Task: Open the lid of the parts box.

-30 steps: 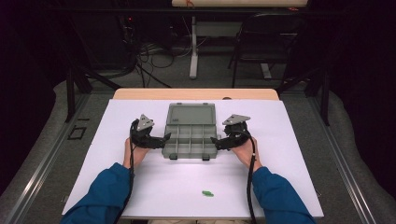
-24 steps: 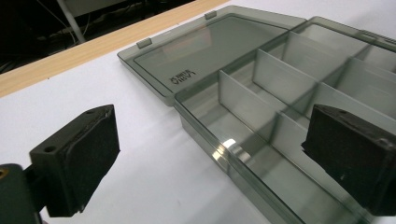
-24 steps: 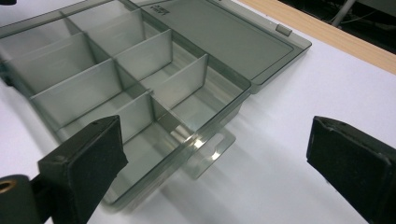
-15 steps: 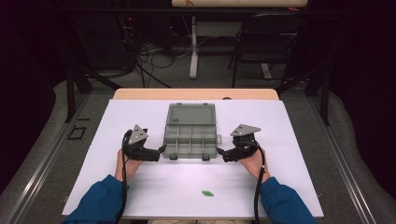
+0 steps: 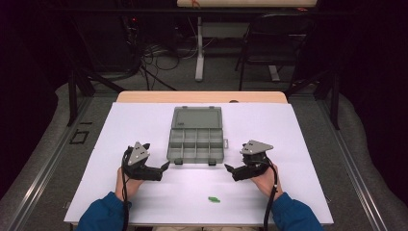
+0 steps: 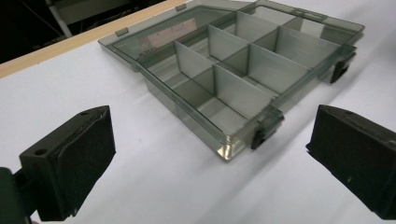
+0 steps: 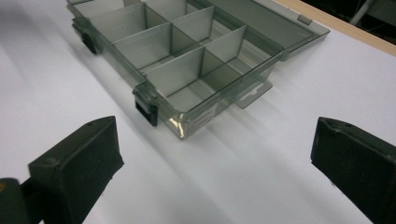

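Facing organizer box (image 5: pixel 196 136), far compartments obscured

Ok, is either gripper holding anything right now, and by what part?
Nothing. The left gripper and right gripper are both open, apart from the compartment box.

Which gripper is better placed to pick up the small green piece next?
Right, narrowly: the right gripper sits slightly nearer the green piece than the left gripper. Both are open and empty.

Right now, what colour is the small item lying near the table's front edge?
Green, shown in the high view.
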Demonstrator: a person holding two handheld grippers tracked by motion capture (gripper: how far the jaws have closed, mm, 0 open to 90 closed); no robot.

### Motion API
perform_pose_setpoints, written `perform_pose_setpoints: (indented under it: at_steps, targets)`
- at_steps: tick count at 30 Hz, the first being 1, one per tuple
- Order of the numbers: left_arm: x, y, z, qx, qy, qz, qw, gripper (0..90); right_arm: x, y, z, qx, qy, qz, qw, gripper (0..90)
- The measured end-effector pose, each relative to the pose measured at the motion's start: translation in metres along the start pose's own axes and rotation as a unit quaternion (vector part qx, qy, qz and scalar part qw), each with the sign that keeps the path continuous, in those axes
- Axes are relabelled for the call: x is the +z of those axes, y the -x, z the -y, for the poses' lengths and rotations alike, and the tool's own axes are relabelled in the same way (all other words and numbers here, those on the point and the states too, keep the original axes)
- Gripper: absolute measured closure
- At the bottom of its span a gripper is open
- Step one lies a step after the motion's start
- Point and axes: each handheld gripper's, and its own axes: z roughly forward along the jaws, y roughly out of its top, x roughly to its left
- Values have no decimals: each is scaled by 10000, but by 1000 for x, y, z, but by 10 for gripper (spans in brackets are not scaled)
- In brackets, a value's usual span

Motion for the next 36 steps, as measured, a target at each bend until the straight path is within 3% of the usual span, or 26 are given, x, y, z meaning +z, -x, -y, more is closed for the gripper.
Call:
perform_pose_setpoints:
  at_steps: [3,6,9,17,25,36]
  targets:
    - [-4,7,3,163,-43,-38,9999,0,-4,-4,3,-43,5,10,10000,1]
    - [-9,9,4,175,-17,-76,9998,0,-9,-7,5,-60,41,14,10000,0]
    - [-13,11,7,82,27,-68,9999,0,-14,-10,6,-81,82,11,9999,0]
    - [-21,21,13,103,-18,-42,9999,0,-24,-17,11,-162,179,-12,9997,0]
    - [-28,21,16,-18,4,-166,9999,0,-32,-22,16,-245,111,-15,9996,0]
    - [-33,20,21,-155,-32,-179,9997,0,-32,-29,17,-273,-67,-161,9995,0]
